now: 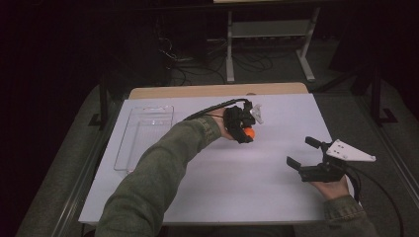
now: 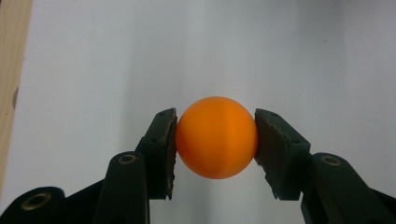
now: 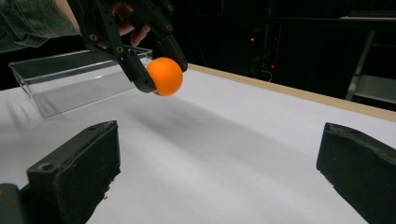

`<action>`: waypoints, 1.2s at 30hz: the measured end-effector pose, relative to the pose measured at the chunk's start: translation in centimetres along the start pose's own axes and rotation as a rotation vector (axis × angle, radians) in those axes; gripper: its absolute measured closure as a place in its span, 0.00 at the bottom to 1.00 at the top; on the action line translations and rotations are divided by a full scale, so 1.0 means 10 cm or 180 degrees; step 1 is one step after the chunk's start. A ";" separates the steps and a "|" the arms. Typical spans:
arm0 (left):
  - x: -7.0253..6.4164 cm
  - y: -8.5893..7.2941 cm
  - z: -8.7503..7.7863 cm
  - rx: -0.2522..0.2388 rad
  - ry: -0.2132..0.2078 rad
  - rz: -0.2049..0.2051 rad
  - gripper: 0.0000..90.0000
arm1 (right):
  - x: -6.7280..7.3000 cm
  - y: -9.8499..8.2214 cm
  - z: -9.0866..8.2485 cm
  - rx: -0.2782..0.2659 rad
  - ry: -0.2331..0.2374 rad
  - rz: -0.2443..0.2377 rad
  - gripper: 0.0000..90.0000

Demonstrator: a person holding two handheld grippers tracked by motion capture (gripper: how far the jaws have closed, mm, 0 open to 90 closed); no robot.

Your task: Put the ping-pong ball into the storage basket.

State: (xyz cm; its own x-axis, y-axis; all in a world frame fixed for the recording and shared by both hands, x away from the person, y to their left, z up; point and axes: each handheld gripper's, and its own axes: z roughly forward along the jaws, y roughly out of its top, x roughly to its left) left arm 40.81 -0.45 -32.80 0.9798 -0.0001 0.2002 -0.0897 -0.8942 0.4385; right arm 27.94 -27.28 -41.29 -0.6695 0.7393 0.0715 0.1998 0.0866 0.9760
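The left claw pinches the orange ball across its widest part, one pad on each side, so the round thing cannot roll free, and the right gripper view shows the ball hanging clear above the white tabletop. The right claw rests wide and empty, well apart to the side, which leaves the middle free. The clear tray lies near the tabletop's left edge with open, bare surface between it and the ball, so a carry that way looks unobstructed.
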 end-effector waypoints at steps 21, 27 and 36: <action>-0.06 -0.09 -0.49 -0.0057 0.0229 -0.0033 0.56 | 0.02 -0.01 0.03 0.0057 0.0029 -0.0025 0.00; -0.07 -0.12 -0.59 -0.0064 0.0285 -0.0045 0.56 | 0.03 -0.01 0.03 0.0064 0.0041 -0.0028 0.00; -0.07 -0.12 -0.64 -0.0045 0.0276 -0.0022 0.56 | 0.02 -0.01 0.02 0.0075 0.0041 -0.0038 0.00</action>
State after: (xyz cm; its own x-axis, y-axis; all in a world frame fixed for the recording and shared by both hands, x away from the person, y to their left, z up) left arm 39.08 3.47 -27.91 0.9612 0.0454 0.2720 -0.0861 -0.8877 0.4524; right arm 27.97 -26.99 -41.42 -0.6811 0.7295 0.0627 0.2085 0.1112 0.9717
